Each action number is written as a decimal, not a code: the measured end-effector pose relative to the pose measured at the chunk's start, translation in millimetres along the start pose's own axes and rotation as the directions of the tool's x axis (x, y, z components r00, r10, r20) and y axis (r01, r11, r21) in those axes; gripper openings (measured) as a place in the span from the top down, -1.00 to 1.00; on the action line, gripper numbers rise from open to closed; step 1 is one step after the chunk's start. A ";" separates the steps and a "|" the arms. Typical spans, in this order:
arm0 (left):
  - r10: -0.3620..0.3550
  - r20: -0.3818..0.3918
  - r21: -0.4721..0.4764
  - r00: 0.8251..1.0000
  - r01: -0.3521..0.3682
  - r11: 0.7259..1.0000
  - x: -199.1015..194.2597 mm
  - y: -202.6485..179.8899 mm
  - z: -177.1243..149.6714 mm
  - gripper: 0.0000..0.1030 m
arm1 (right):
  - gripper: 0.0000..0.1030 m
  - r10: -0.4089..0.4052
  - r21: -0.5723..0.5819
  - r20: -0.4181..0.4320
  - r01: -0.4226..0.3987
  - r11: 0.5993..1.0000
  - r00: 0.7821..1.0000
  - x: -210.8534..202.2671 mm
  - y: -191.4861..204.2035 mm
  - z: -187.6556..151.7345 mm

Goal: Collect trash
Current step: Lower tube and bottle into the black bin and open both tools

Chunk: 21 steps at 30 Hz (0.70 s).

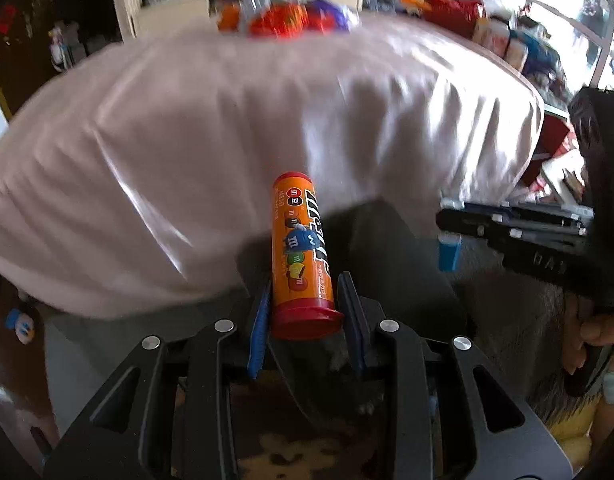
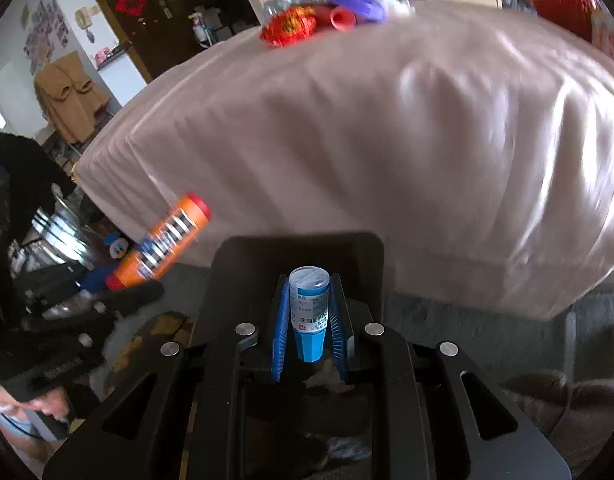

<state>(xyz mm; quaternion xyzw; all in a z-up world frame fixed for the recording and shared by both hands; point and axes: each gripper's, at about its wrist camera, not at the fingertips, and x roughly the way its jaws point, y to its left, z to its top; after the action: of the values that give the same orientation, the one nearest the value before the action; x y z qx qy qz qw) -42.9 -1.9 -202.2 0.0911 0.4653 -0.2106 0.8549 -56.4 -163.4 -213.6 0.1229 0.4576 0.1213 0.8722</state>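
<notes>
My left gripper (image 1: 303, 300) is shut on an orange M&M's tube (image 1: 301, 248) with a red cap, held in the air in front of the table edge. The tube also shows in the right wrist view (image 2: 163, 240), blurred, at the left. My right gripper (image 2: 307, 316) is shut on a small blue and white bottle (image 2: 309, 312), which shows in the left wrist view (image 1: 449, 254) at the right. A pile of trash (image 1: 287, 20) in red, orange and purple lies at the far side of the table; it also shows in the right wrist view (image 2: 327, 16).
A table under a pale pink cloth (image 1: 247, 120) fills both views (image 2: 367, 140). A black bin (image 2: 299, 256) stands below the right gripper. Cluttered shelves (image 1: 507, 40) stand at the right, a Donald Duck toy (image 2: 117, 244) on the floor at left.
</notes>
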 end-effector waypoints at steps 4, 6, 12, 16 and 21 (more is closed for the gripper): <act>-0.030 -0.063 0.013 0.998 0.031 0.999 18.0 -9.3 -13.4 0.40 | 0.60 0.005 -0.001 -0.006 -0.005 1.000 1.000 3.3 0.2 -0.7; -0.052 -0.084 0.004 0.995 0.052 0.999 24.5 -11.1 -17.4 0.40 | 0.60 0.002 -0.011 -0.017 -0.003 1.000 1.000 7.6 2.2 -2.9; -0.071 -0.143 0.004 0.987 0.072 0.997 41.9 -20.0 -24.5 0.38 | 0.56 0.000 -0.020 -0.042 -0.001 1.000 0.999 13.3 2.7 -4.3; -0.047 -0.151 -0.002 0.987 0.048 0.999 44.5 -17.9 -24.5 0.12 | 0.18 -0.007 0.013 -0.052 0.008 1.000 0.999 13.5 -7.7 -5.6; -0.022 -0.140 -0.012 0.990 0.020 1.000 39.4 -11.0 -22.5 -0.26 | -0.44 -0.016 0.024 -0.038 0.017 1.000 0.999 11.6 -11.1 -5.0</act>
<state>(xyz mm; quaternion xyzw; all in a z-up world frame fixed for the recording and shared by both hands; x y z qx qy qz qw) -46.0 -14.6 -247.1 0.0961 0.5261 -0.2102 0.8184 -53.1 -169.5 -228.9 0.1271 0.4767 0.1108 0.8628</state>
